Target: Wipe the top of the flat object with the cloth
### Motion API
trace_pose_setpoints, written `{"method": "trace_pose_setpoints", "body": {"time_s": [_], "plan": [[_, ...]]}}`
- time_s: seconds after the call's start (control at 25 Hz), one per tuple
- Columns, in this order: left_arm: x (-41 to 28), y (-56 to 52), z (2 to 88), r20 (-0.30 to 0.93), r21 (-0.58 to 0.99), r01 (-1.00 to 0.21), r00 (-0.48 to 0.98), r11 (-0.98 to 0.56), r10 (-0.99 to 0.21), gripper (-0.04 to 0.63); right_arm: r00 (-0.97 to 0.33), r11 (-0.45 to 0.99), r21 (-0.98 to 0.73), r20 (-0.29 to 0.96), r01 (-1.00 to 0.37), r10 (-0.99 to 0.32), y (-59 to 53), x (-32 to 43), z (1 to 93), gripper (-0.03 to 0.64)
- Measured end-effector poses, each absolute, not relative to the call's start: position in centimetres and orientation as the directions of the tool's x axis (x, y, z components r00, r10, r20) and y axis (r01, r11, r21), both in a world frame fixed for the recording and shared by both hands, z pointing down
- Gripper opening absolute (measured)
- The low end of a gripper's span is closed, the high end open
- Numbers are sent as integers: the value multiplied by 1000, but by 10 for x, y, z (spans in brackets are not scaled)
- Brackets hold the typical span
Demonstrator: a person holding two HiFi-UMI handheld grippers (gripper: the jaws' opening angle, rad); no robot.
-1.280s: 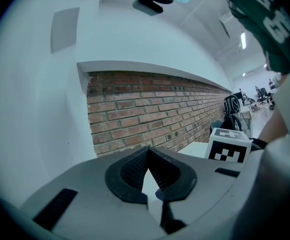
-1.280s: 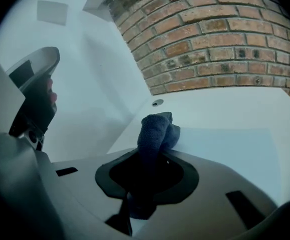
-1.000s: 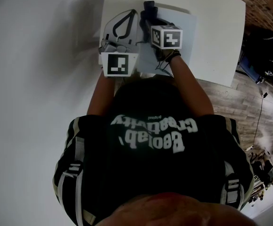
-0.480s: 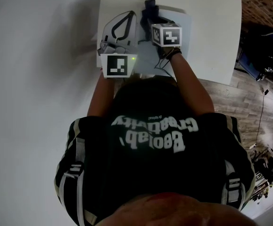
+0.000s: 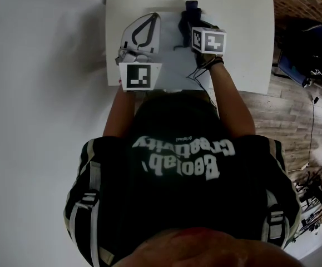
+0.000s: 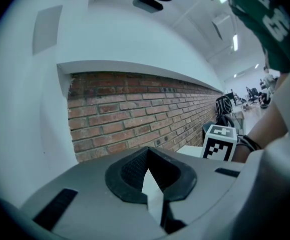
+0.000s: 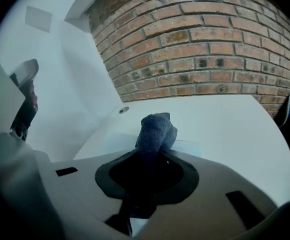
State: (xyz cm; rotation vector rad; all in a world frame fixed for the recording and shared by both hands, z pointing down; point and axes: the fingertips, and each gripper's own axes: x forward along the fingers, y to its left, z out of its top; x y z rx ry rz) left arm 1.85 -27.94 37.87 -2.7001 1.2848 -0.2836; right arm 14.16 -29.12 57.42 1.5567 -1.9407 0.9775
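A thin pale flat sheet [image 5: 172,60] lies on the white table [image 5: 244,38], and shows as a faint bluish patch [image 7: 192,145] in the right gripper view. My right gripper [image 5: 189,21] is shut on a dark blue cloth [image 7: 155,131], whose bunched end sticks out past the jaws and rests on the sheet. My left gripper [image 5: 141,35] lies along the sheet's left side with its jaws closed. A pale thin sliver [image 6: 152,191], seemingly the sheet's edge, is pinched between them. That gripper's camera points up at the wall.
A brick wall [image 7: 210,49] rises behind the table's far edge. A small round hole [image 7: 123,110] sits near the table's far left corner. To the right are wooden floor [image 5: 283,110] and a dark bag or chair [image 5: 311,43]. The person's torso hides the near table edge.
The right gripper has slid the cloth to the right and slightly farther across the sheet. The left gripper holds about the same place in the view.
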Motion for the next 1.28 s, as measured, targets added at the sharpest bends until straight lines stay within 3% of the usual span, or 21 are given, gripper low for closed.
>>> {"method": "trace_pose_setpoints", "body": {"time_s": [0.4,0.88,1.28], "plan": [[63,-268,382,120,-207,-747,621,-632,-774,-5,-184,79,-173,750,-982,-635,-271,213,585,66],[83,-244,382,157,-238,-781,556,-577,-816,-4,-319,212,-239,728,-948,-606,-252,207,581,67],[68,-208,399,158,-233,-718,637,-656,-754,-5,-279,220,-181,757,-958,-591,-189,192,589,67]]}}
